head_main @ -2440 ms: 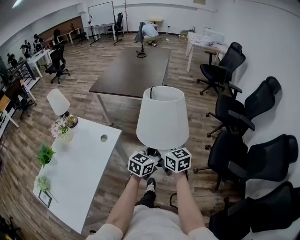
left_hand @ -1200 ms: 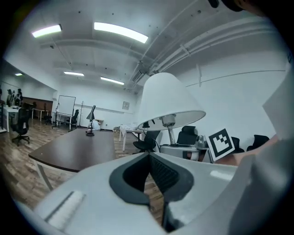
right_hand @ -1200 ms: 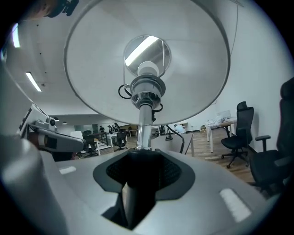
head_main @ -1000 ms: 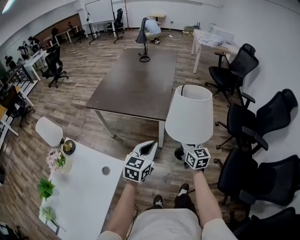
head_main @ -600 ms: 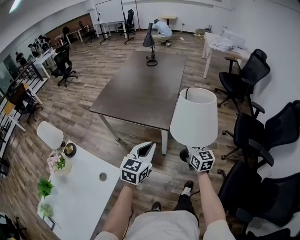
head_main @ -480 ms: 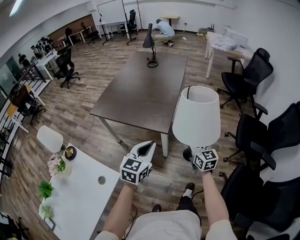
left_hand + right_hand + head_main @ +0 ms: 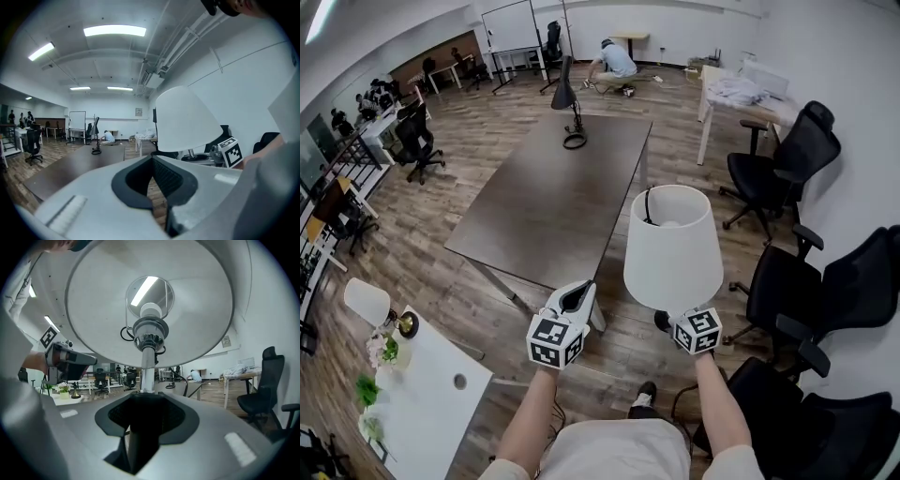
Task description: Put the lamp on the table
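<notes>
A lamp with a white cone shade (image 7: 673, 248) and a metal stem (image 7: 146, 366) hangs upright in the air, just off the near right corner of the dark brown table (image 7: 553, 187). My right gripper (image 7: 680, 323) is shut on the lamp low on its stem, and the shade (image 7: 150, 301) fills the right gripper view from below. My left gripper (image 7: 579, 292) is shut on nothing, a hand's width to the left of the lamp. In the left gripper view the shade (image 7: 187, 122) shows at the right, beyond the closed jaws (image 7: 152, 158).
A black desk lamp (image 7: 567, 98) stands at the dark table's far end. A white table (image 7: 422, 412) with a small white lamp (image 7: 367, 302) and plants is at lower left. Black office chairs (image 7: 787, 159) line the right wall. A person (image 7: 614, 61) crouches far back.
Earlier both grippers were at the lamp's base; the left has let go and moved aside. The right carries the lamp alone, and the dark table has come closer.
</notes>
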The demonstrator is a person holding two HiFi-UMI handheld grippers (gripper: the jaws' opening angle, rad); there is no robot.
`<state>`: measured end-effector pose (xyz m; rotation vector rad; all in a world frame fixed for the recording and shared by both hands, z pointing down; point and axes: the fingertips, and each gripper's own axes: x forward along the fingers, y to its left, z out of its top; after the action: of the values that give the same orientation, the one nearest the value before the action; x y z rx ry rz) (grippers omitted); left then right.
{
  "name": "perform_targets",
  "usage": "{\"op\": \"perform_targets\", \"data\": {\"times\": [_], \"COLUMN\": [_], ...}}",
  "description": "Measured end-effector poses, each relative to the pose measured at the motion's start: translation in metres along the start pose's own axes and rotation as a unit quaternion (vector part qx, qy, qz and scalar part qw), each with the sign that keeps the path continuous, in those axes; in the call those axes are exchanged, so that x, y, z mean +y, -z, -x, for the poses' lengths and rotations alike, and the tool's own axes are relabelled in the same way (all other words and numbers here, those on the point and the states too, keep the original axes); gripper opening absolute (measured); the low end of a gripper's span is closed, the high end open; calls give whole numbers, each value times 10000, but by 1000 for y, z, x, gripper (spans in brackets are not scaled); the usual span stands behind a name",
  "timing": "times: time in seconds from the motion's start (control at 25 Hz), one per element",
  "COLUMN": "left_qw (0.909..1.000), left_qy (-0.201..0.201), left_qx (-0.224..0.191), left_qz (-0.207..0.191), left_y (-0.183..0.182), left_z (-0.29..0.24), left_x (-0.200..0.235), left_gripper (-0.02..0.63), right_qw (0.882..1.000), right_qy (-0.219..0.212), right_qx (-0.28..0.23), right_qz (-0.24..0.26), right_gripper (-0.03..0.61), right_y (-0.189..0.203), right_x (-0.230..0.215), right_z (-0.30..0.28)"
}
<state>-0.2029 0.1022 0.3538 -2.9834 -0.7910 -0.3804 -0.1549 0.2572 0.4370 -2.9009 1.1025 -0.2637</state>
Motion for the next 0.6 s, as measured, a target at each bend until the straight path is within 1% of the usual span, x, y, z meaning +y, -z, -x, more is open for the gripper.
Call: {"op": "perform_targets", "data": {"times": [0.08,0.24,0.48,0.6], "left_qw": [9999,9994,9976,9966], "left_qy": [-20,-161,-474,-569], "left_qx": [110,282,481,527], "left_qz": [-10,128,158,277], "left_y": [3,12,24,32], "left_z": [-21,-49,-76,-85], "left_x": [-8,-9,6,14], "left_gripper": [0,0,1,0], "right_qw": [9999,9996,9985,9978], "right_qy": [-98,-264,-491,-582], "right_qx": [40,46,-80,-104], "right_qz": [2,-27,-226,-290], "right_gripper": [164,164,164,164], "right_y": [2,4,-6,-10], "right_x": [-22,-52,-77,-83], "right_z": [-2,-16,-49,-66]}}
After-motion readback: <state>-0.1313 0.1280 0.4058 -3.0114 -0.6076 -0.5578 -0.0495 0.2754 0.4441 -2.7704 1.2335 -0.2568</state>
